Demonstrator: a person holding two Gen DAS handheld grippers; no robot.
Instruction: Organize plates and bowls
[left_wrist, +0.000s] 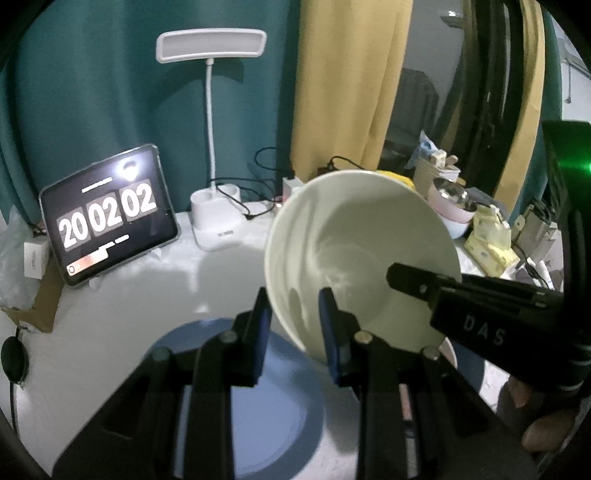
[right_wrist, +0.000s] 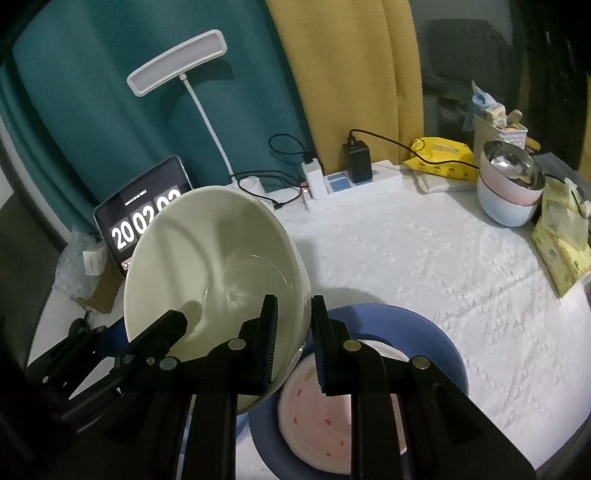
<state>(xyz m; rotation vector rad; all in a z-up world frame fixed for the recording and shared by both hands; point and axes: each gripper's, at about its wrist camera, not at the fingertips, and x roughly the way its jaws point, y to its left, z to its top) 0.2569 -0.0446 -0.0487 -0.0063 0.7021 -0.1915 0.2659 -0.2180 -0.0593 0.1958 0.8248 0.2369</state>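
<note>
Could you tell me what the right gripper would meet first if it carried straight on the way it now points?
Most likely the pink plate on the blue plate, just below the right gripper, which is clamped on the cream bowl; depth is uncertain.

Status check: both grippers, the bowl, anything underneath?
Left gripper and right gripper both shut on the pale green bowl, tilted, off the table. Blue plate and pink plate below.

Two fisheye views look steeply down along black gripper fingers at a white table (right_wrist: 424, 258). The left wrist view sits close to a pale bowl (left_wrist: 362, 258) at frame centre; the right wrist view has that bowl (right_wrist: 214, 266) at lower left. Both share the clock tablet (left_wrist: 110, 214) (right_wrist: 140, 206), desk lamp (left_wrist: 211, 46) (right_wrist: 177, 62) and teal curtain (left_wrist: 92, 92) (right_wrist: 92, 92) behind.
</note>
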